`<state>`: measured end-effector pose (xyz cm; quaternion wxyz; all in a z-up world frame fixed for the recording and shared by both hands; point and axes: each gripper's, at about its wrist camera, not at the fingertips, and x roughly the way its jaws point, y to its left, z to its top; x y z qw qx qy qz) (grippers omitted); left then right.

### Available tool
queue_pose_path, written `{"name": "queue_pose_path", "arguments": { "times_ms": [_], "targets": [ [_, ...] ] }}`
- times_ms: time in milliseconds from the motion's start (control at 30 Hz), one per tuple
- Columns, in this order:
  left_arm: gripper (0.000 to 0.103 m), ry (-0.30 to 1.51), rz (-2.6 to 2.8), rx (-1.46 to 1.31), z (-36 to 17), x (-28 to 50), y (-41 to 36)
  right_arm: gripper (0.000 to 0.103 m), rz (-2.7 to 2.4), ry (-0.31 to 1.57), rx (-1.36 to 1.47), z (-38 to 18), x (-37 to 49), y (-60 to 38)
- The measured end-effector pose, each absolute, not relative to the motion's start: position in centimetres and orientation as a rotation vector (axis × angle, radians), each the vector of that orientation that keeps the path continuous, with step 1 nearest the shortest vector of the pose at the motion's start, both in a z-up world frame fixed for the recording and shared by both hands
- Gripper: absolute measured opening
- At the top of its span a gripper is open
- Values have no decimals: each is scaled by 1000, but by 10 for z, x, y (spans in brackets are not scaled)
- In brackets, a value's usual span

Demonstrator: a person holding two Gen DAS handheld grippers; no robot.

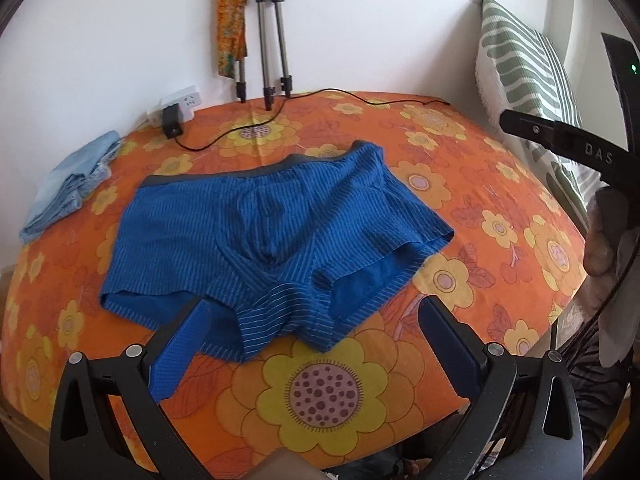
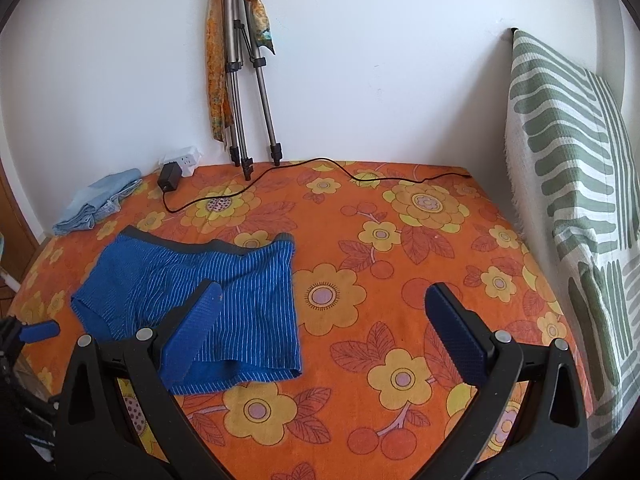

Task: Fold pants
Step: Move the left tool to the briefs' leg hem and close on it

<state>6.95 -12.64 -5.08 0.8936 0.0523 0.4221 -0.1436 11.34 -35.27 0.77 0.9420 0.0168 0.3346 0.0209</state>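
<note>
A pair of blue striped shorts lies spread flat on the table, which is covered with an orange flowered cloth; the grey waistband points toward the wall and the leg openings toward the cameras. In the left wrist view the left hand-held gripper hovers just above the near hem with its jaws spread wide, grasping nothing; its left finger overlaps the left leg opening, so that part of the hem is hidden. In the right wrist view the right hand-held gripper is likewise released and empty, over bare cloth just right of the shorts, its left finger covering part of the right leg. A folded light-blue garment sits near the far left edge. A black adapter is plugged into a white power strip, whose cable runs along the back. A tripod leans at the wall, its top cut off. A green-striped towel hangs on the right.
</note>
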Motion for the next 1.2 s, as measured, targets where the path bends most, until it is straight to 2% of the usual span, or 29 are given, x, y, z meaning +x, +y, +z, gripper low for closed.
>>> {"name": "queue_pose_path", "arguments": {
  "times_ms": [400,533,567,600,700,767,833,900,1067,1200],
  "targets": [
    [101,963,-424,179,-56,105,-180,101,68,737,108,-12,164,-379],
    [89,1001,-459,198,-65,115,-201,101,89,762,148,-16,180,-386],
    [82,1013,-473,201,-68,117,-207,101,97,770,153,-17,186,-388],
    [70,1023,-482,205,-70,119,-211,100,104,777,156,-19,190,-389],
    [50,1062,-506,208,-81,125,-225,95,144,813,181,-26,207,-393],
    [47,1075,-512,210,-87,127,-231,89,170,842,204,-33,217,-396],
    [33,1091,-529,211,-93,130,-238,84,201,869,223,-41,227,-399],
    [29,1101,-533,205,-99,132,-243,80,226,895,231,-49,236,-399],
    [28,1116,-563,185,-107,139,-257,62,321,977,300,-72,259,-402],
    [28,1093,-565,216,-112,143,-271,60,349,1027,336,-89,275,-403]
  ]
}}
